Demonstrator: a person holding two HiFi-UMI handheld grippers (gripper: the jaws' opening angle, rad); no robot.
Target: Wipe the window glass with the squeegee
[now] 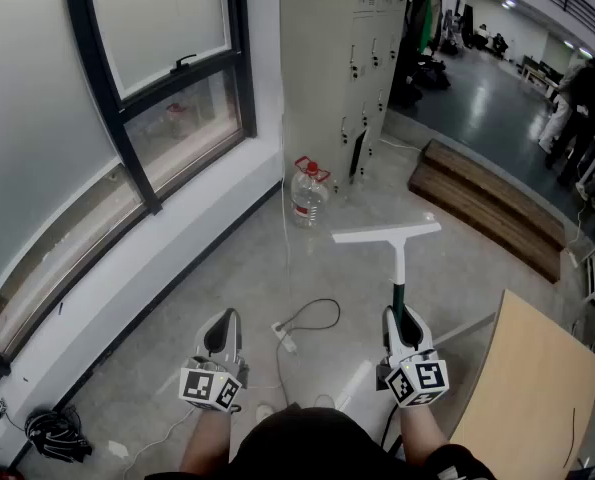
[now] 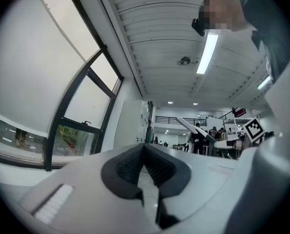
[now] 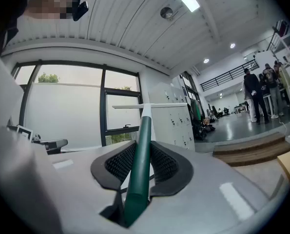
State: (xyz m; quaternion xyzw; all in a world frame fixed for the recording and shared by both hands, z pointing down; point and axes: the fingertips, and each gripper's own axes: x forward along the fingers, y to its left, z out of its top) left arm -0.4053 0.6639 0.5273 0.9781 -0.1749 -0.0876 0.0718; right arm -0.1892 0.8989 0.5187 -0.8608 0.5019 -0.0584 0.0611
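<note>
A squeegee [image 1: 395,250] with a green handle and a white T-shaped blade [image 1: 387,233] is held upright over the floor. My right gripper [image 1: 401,320] is shut on its green handle [image 3: 139,160], and the blade [image 3: 145,106] points toward the window. The window glass [image 1: 157,13] with its black frame runs along the left wall, well apart from the blade. My left gripper [image 1: 222,330] is low at the left with its jaws together and nothing between them [image 2: 145,167]. The window [image 3: 67,111] fills the left of the right gripper view.
A clear water jug with a red cap [image 1: 308,191] stands by the grey lockers [image 1: 342,58]. A white cable and plug [image 1: 287,336] lie on the floor between the grippers. A wooden board [image 1: 522,388] is at the right, wooden steps [image 1: 492,203] beyond. People stand far right [image 1: 582,98].
</note>
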